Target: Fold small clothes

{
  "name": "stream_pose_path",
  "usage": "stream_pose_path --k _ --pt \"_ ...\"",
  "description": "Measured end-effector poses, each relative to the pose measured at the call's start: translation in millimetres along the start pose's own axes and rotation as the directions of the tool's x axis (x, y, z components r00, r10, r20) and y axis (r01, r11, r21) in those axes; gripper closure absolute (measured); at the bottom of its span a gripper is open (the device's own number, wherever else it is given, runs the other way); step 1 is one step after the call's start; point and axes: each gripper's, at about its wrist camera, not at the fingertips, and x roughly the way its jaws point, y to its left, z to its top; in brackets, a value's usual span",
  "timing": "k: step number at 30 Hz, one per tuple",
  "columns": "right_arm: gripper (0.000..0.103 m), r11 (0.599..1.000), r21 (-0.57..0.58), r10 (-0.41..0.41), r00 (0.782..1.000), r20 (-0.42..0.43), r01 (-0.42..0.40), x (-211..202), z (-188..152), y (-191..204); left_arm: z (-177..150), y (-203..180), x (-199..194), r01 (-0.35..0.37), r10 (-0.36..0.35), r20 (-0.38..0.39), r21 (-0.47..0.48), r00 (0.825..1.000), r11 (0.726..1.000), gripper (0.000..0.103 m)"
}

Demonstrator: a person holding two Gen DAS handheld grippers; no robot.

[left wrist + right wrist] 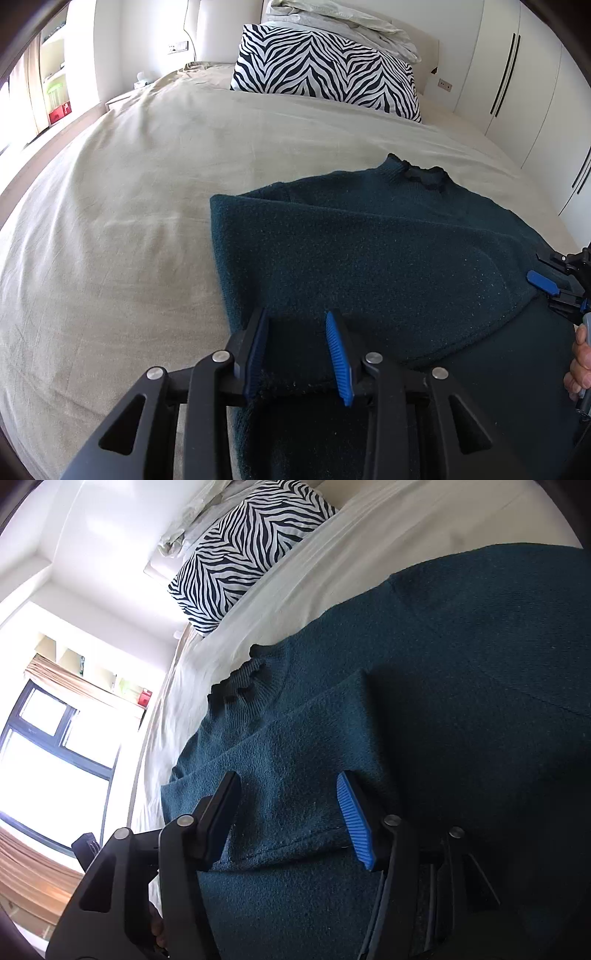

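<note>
On the beige bed sheet (129, 206), a dark teal sweater (369, 251) is laid out, partly folded, with its ribbed collar (424, 173) turned toward the head of the bed. A folded layer of the knit is seen lying across the body of the garment, its hemmed edge running close to both tools. The sweater lies toward the right side of the bed as seen from the left wrist camera, with a wide stretch of bare sheet on its other side.

The left gripper (297, 354) is held low over the near edge of the sweater. Its jaws are spread apart, and dark knit is seen between the blue pads (338, 354), though the pads are not pressed onto it. The right gripper (286, 819) is likewise spread, with the hemmed edge of the folded layer lying between its fingers and nothing pinched. In the left wrist view, the right gripper is seen at the far right edge, resting at the sweater's side, with part of a hand (580, 365) behind it.

At the head of the bed a zebra-striped pillow (325, 70) is propped, with crumpled pale bedding (340, 22) piled behind it. White wardrobe doors (517, 74) are seen along one wall, and a window (55, 746) along the other.
</note>
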Motion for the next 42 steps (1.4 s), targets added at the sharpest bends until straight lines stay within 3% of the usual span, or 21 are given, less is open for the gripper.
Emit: stream_pose_path --k 4,6,8,11,13,16,19,22,23,24,26,29,31,33,37,40,42 --pt "0.051 0.997 0.065 -0.043 0.984 0.171 0.033 -76.5 4.8 -35.4 -5.9 -8.8 -26.7 0.040 -0.039 0.047 -0.022 0.998 0.999 0.052" --pt "0.044 0.989 0.136 -0.094 0.964 0.249 0.061 -123.5 6.3 -66.9 -8.0 -20.1 -40.6 0.081 -0.079 0.076 -0.018 0.994 0.997 0.043" --pt "0.044 0.969 0.233 -0.156 0.933 0.325 0.082 -172.8 4.7 -104.2 -10.9 -31.6 -49.8 0.142 -0.139 0.084 -0.027 0.987 0.990 0.036" --pt "0.044 0.897 0.434 -0.269 0.879 0.394 0.080 -235.5 -8.1 -170.7 -14.9 -49.2 -53.3 0.237 -0.233 0.062 -0.060 0.970 0.970 0.035" --pt "0.044 0.831 0.556 -0.302 0.847 0.437 0.009 -266.7 -21.6 -210.5 -17.6 -62.3 -52.4 0.287 -0.284 0.041 -0.085 0.958 0.954 0.035" --pt "0.045 0.798 0.599 -0.307 0.810 0.499 -0.066 -293.0 -24.9 -238.8 -21.5 -79.3 -47.3 0.334 -0.336 0.005 -0.110 0.942 0.936 0.035" --pt "0.045 0.795 0.603 -0.319 0.799 0.511 -0.068 -294.9 -5.3 -254.3 -23.0 -93.2 -39.4 0.360 -0.367 -0.030 -0.134 0.930 0.923 0.035" --pt "0.047 0.778 0.616 -0.302 0.788 0.536 -0.121 -293.0 15.8 -273.3 -21.0 -102.3 -35.3 0.369 -0.378 -0.044 -0.140 0.925 0.919 0.035" --pt "0.055 0.782 0.615 -0.313 0.791 0.526 -0.099 -291.8 23.5 -276.5 -19.9 -104.0 -33.1 0.374 -0.384 -0.048 -0.145 0.922 0.916 0.035" --pt "0.073 0.783 0.620 -0.341 0.797 0.498 -0.053 -288.8 30.8 -276.7 -19.3 -105.4 -30.9 0.381 -0.393 -0.052 -0.156 0.918 0.911 0.035" --pt "0.090 0.796 0.605 -0.352 0.816 0.458 0.004 -284.8 43.1 -272.2 -17.1 -105.4 -27.3 0.398 -0.414 -0.055 -0.185 0.908 0.898 0.035" --pt "0.093 0.892 0.436 -0.342 0.815 0.468 0.124 -277.7 56.9 -214.4 -13.2 -104.8 -25.1 0.431 -0.451 -0.044 -0.223 0.892 0.874 0.035" --pt "0.093 0.943 0.274 -0.299 0.841 0.451 0.188 -259.6 62.9 -157.7 -10.4 -104.5 -25.6 0.453 -0.474 -0.033 -0.242 0.880 0.858 0.035" --pt "0.093 0.964 0.084 -0.262 0.870 0.417 0.251 -230.6 60.3 -88.6 -8.3 -101.7 -27.3 0.474 -0.497 -0.018 -0.271 0.868 0.838 0.035" --pt "0.093 0.916 -0.274 -0.212 0.934 0.287 0.292 -148.3 21.1 33.5 -7.4 -94.7 -30.5 0.513 -0.539 0.011 -0.322 0.842 0.796 0.035" --pt "0.093 0.839 -0.447 -0.246 0.949 0.197 0.311 -81.3 -25.6 88.0 -10.4 -91.6 -26.4 0.540 -0.577 0.008 -0.362 0.817 0.760 0.035" --pt "0.093 0.821 -0.486 -0.272 0.954 0.126 0.298 -43.0 -54.3 98.4 -12.4 -94.0 -21.1 0.552 -0.601 -0.008 -0.385 0.799 0.739 0.033"
